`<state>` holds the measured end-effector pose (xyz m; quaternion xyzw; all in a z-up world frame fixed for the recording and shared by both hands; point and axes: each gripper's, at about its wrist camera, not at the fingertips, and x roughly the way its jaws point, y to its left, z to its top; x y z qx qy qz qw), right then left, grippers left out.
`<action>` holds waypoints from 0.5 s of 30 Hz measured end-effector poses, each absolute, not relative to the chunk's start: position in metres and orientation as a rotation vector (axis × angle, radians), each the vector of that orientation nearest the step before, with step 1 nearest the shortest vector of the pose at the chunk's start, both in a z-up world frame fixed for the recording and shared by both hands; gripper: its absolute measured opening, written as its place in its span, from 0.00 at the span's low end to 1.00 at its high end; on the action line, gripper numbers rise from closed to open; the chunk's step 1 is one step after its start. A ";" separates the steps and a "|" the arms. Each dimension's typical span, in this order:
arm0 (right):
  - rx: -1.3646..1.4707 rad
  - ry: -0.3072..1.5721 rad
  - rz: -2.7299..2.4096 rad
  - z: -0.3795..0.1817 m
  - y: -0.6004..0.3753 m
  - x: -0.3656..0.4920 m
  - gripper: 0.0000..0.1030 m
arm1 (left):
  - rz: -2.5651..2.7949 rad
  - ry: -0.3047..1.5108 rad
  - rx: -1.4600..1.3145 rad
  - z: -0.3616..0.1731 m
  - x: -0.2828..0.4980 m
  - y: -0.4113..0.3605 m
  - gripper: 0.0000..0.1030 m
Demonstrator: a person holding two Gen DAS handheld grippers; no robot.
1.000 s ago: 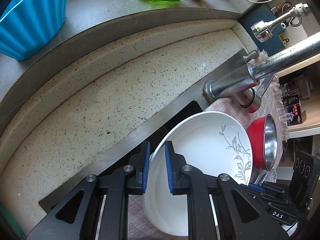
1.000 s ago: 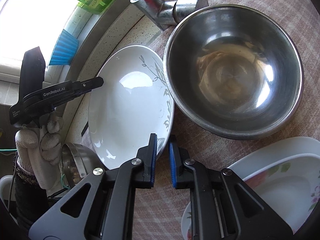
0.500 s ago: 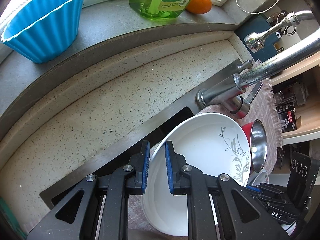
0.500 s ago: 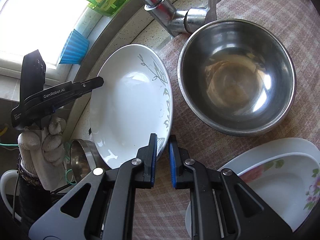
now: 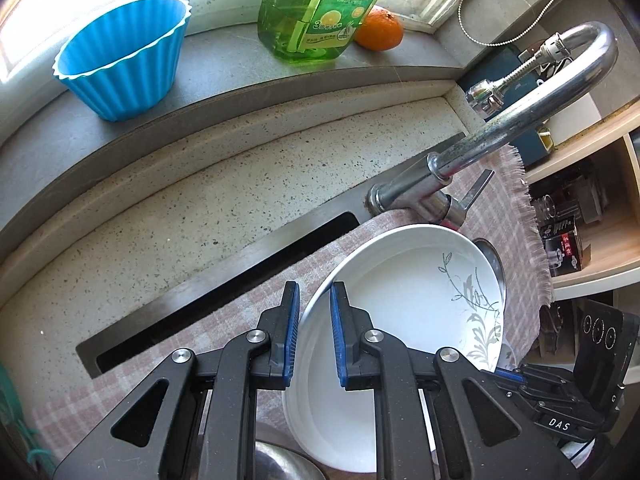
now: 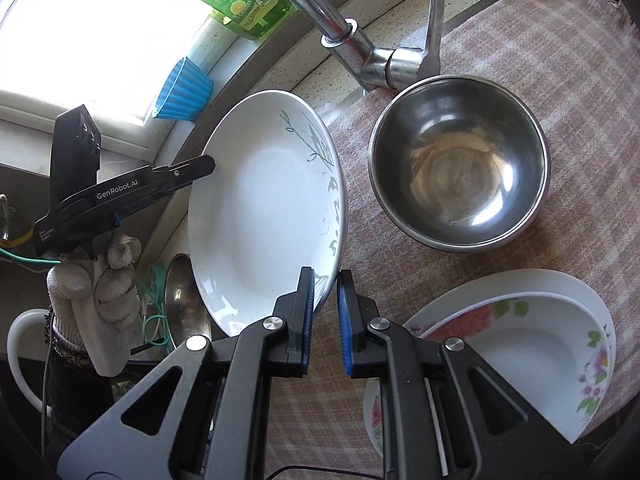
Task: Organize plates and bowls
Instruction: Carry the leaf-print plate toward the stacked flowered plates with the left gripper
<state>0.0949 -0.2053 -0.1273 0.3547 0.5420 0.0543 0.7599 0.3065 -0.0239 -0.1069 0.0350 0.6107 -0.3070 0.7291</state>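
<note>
A ribbed blue plastic cup [image 5: 122, 58] sits on the smooth grey sill, beside a translucent green soap bottle [image 5: 320, 8] and a round orange [image 5: 379, 29]. Below, the speckled stone counter [image 5: 180, 200] curves around. The left gripper [image 5: 314, 324] is clamped on one rim of the glossy white plate [image 6: 264, 216], which has a grey leaf print; the right gripper [image 6: 325, 316] pinches the opposite rim, so the plate hangs tilted above the checked woven cloth [image 6: 540, 80]. Right of it stands a round steel bowl [image 6: 460, 164] under the chrome faucet [image 6: 360, 52], and nearer, stacked flowered dishes [image 6: 540, 344].
</note>
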 end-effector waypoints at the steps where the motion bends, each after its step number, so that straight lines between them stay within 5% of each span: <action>1: 0.769 1.182 0.127 -0.126 -0.207 0.093 0.12 | -0.669 1.341 0.076 -0.105 0.301 -0.023 0.13; 15: 0.678 1.258 0.294 -0.125 -0.252 0.055 0.12 | -0.522 1.305 -0.072 -0.095 0.206 -0.025 0.13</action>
